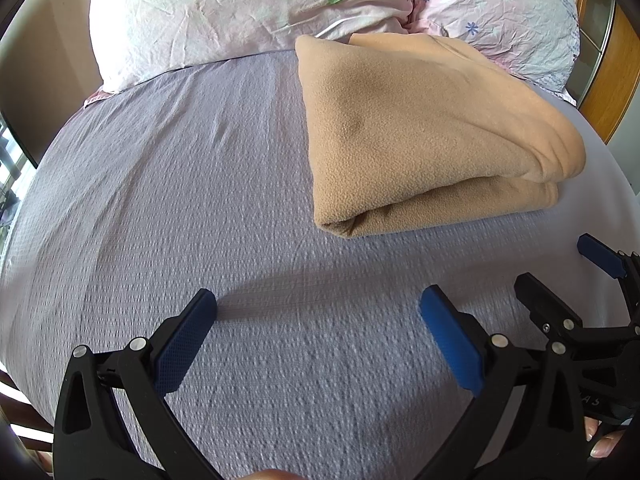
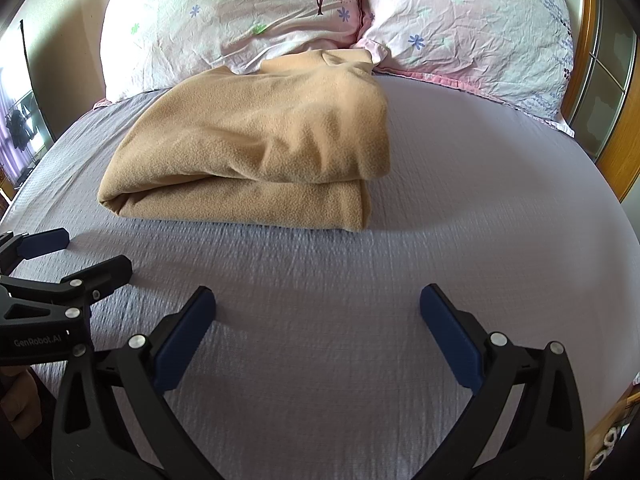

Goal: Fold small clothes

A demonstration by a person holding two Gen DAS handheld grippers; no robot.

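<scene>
Nearest of all, white lettering on the black body of the left gripper (image 2: 70,256) reads "GenRobot.AI", plain to see from the right wrist view; a few pale letters on the right gripper's (image 1: 560,264) housing in the left wrist view are too cut off to read.

Both tools hover low over the near part of the bed, side by side and close together, pointing toward the headboard end. The left gripper (image 1: 318,306) has its blue-padded fingers (image 1: 184,344) spread wide with nothing but sheet between them. The right gripper (image 2: 318,304) is spread just as wide and also holds nothing. A bit of the person's right hand (image 1: 606,442), fingernails showing, peeks out at the near right edge under that tool.

The lavender textured bedsheet (image 2: 320,360) stretches out beneath them, lightly creased on the left.

Farther on, well apart from both sets of fingers, lies the tan fleece garment (image 1: 420,136), folded into a thick bundle with its rolled fold facing near and left. It sits on the sheet, its far edge touching the pillows.

At the far end, two pink floral pillows (image 2: 240,16) lean side by side, one printed with a small dark tree. A wooden bed frame (image 2: 616,136) edges the far right.
</scene>
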